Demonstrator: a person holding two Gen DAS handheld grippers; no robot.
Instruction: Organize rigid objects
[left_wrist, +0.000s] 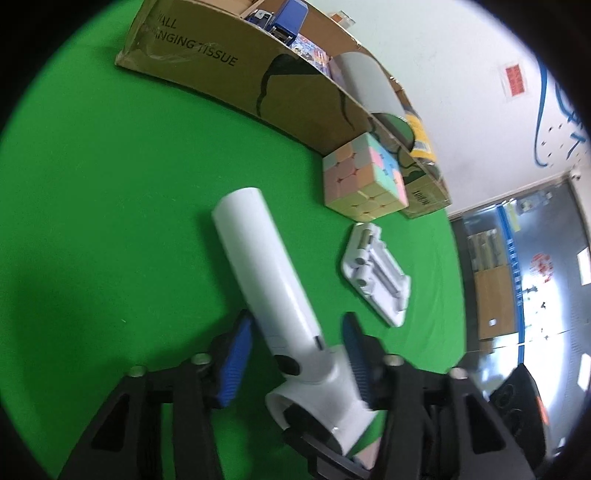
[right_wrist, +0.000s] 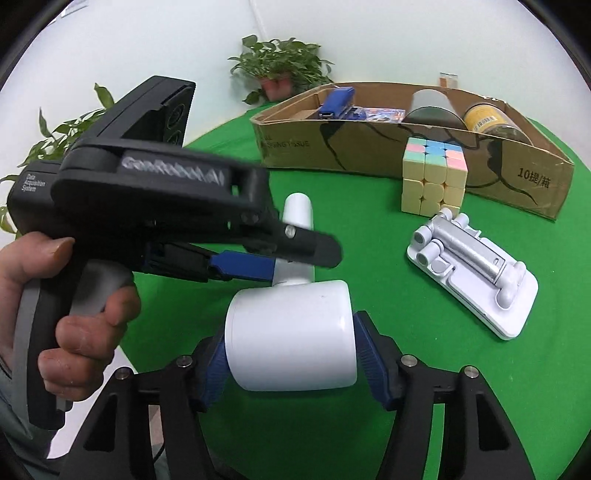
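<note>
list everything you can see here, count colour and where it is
white T-shaped handheld device: 1, white, on the green cloth nearest the cameras, between both grippers
green table cloth: 1, green, under everything
pastel puzzle cube: 1, pink, blue, yellow, green, against the box front
white folding phone stand: 1, white and silver, flat on the cloth, right of the device
brown cardboard box: 1, brown, at the back
blue stapler: 1, blue, in the box
yellow-labelled jar: 1, in the box
potted plants: 2, green, behind the table
left gripper: 1, black with blue pads, around the device's handle
right gripper: 1, around the device's head
hand: 1, holding the left gripper's grip
</note>
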